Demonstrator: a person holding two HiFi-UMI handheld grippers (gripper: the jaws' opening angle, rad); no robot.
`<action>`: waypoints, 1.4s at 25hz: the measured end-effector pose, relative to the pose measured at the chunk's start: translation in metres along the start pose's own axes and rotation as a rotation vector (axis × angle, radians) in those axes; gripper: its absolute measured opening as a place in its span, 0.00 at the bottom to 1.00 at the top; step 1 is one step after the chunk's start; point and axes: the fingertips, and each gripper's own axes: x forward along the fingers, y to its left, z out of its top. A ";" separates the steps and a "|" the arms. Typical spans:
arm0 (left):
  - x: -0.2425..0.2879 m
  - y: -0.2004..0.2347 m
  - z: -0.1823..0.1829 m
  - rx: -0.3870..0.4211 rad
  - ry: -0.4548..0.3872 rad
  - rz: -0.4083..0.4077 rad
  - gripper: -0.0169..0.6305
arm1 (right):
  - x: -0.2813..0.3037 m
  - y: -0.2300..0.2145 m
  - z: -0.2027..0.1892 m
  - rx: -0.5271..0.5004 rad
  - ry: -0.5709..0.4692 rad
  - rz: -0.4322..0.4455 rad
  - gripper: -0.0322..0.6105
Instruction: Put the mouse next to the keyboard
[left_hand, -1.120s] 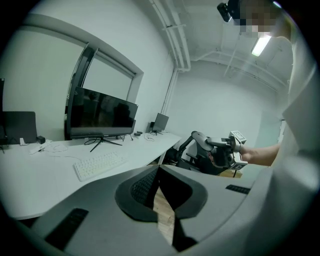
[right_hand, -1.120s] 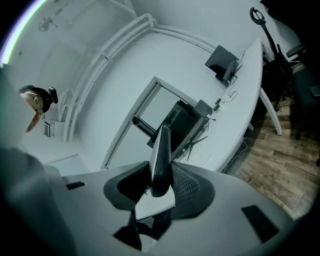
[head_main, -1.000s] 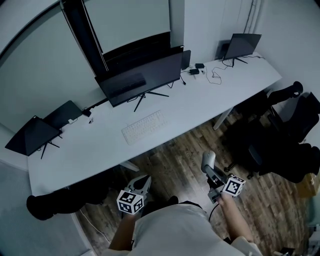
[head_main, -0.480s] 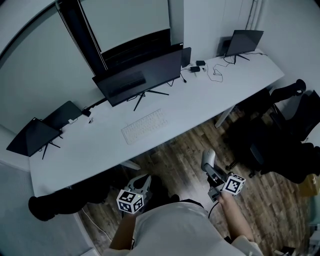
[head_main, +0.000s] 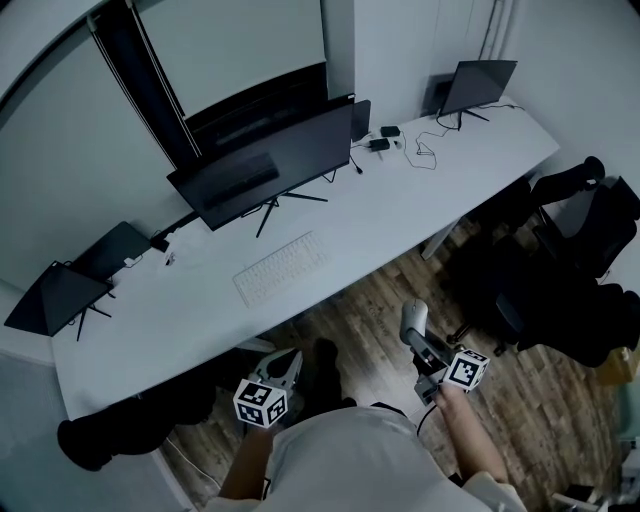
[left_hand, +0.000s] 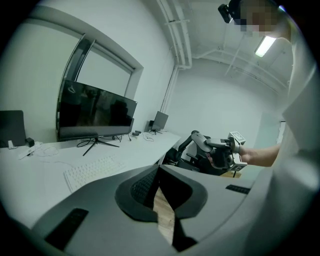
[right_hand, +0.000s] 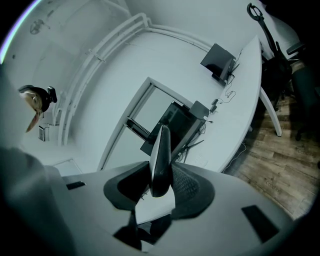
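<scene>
A white keyboard (head_main: 280, 268) lies on the long white desk (head_main: 400, 215), in front of the big dark monitor (head_main: 265, 165); it also shows in the left gripper view as the keyboard (left_hand: 92, 170). My right gripper (head_main: 416, 336) hangs over the wooden floor, short of the desk edge, shut on a grey mouse (head_main: 414, 318). The mouse (right_hand: 160, 160) stands on edge between the pads. My left gripper (head_main: 285, 366) is lower left, also off the desk. Its jaws (left_hand: 159, 172) meet at the tips with nothing in them.
A small monitor (head_main: 478, 85) stands at the desk's right end, with cables and small boxes (head_main: 400, 140) beside it. Two dark screens (head_main: 55, 295) sit at the left end. Black office chairs (head_main: 580, 260) crowd the floor on the right.
The desk and keyboard have slid a little left and lower in the head view. Both grippers keep their places and the mouse stays in the right one.
</scene>
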 end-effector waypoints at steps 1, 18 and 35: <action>0.005 0.003 0.004 0.002 0.000 -0.008 0.05 | 0.003 -0.002 0.003 0.000 -0.001 -0.007 0.28; 0.109 0.111 0.078 0.003 0.034 -0.091 0.05 | 0.133 -0.038 0.062 0.018 0.038 -0.049 0.28; 0.156 0.191 0.102 -0.021 0.081 -0.116 0.05 | 0.221 -0.067 0.107 0.011 0.098 -0.111 0.28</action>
